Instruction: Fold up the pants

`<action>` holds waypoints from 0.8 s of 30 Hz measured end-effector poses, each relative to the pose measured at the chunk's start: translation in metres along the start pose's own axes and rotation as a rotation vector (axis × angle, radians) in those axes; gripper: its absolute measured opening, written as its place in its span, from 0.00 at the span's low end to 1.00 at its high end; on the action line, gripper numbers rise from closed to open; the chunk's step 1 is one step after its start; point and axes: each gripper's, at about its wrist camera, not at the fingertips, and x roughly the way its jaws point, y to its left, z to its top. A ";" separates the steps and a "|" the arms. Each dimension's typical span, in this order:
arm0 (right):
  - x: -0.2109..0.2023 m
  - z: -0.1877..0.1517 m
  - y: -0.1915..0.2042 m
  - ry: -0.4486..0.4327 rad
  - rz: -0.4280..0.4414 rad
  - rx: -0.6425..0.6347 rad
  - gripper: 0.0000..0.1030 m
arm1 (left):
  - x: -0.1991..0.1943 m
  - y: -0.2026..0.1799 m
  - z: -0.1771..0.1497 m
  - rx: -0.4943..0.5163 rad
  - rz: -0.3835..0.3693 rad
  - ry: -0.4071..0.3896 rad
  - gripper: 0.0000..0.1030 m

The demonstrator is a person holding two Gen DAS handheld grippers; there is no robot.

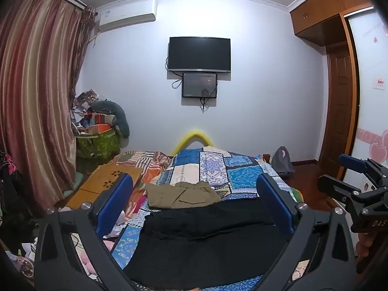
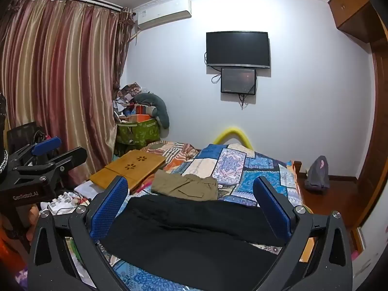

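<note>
step: pre-grasp, folding not begun | black fabric pants [image 1: 206, 237] lie low centre on patchwork-quilted bed [image 1: 242, 174] (khaki folded pants [image 1: 181, 195] beyond) | left tongs [image 1: 194, 208], right tongs [image 2: 191, 206] spread, empty | next: descend, pinch an edge.

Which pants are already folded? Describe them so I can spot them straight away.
Start at the bed with the blue patchwork quilt under the wall-mounted TV. The khaki pants lie on it as a compact folded bundle, just beyond the black pants nearest the cameras. They are tan with a flap pocket showing, while the black pair is spread out flat and much larger.
</note>
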 end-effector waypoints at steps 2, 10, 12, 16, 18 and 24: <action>0.000 0.000 0.000 -0.002 -0.002 -0.001 1.00 | 0.000 0.000 0.000 0.002 0.000 0.006 1.00; 0.002 -0.003 0.000 0.002 -0.002 0.001 1.00 | -0.001 -0.006 0.006 0.016 -0.010 0.005 1.00; 0.001 -0.003 0.003 0.002 -0.004 0.002 1.00 | -0.002 -0.006 0.008 0.015 -0.011 0.005 1.00; 0.003 -0.003 -0.001 0.014 -0.002 0.022 1.00 | -0.008 -0.005 0.001 0.018 -0.019 0.008 1.00; 0.002 -0.002 0.000 0.011 -0.004 0.020 1.00 | -0.010 -0.006 0.000 0.020 -0.020 0.011 1.00; 0.001 0.002 0.000 0.006 -0.004 0.022 1.00 | -0.003 -0.004 0.003 0.018 -0.017 0.018 1.00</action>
